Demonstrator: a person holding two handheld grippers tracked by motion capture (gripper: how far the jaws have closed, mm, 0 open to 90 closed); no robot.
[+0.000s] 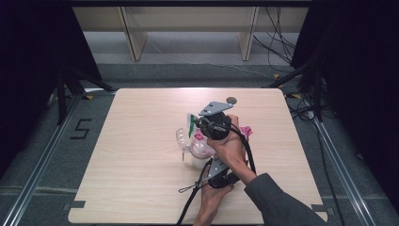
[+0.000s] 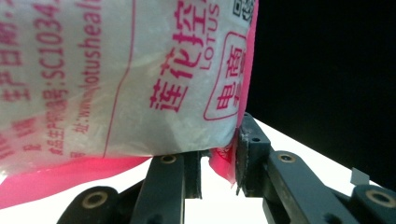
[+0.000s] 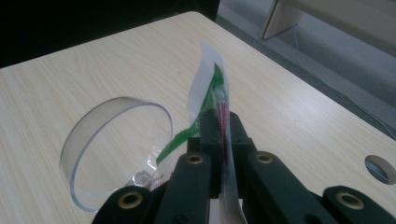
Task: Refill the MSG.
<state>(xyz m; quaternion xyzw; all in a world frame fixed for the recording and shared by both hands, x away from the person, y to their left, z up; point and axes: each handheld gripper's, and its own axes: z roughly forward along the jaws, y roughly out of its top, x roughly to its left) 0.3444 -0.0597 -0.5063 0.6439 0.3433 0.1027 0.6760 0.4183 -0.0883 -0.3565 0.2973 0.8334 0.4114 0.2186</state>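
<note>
On the pale wooden bench [image 1: 141, 188], a white plastic bag printed with pink lettering [image 2: 116, 79] is held up near the bench's middle. The bag's pink bottom edge is seen in the left gripper view between the 2 jaws of the left gripper [image 2: 219, 163], which are set close together with that edge caught against the right-hand jaw; whether both pads press it cannot be told for certain, though the bag appears pinched there. In the high view the left gripper [image 1: 220, 178] is held low, on the person's side of the bag. The right gripper [image 3: 223, 126] is pressed together on a thin white strip with green and red print [image 3: 208, 88], which stands upright above the jaws. A clear round plastic container [image 3: 116, 149] lies on the bench just beside the right gripper, touching the bench surface.
</note>
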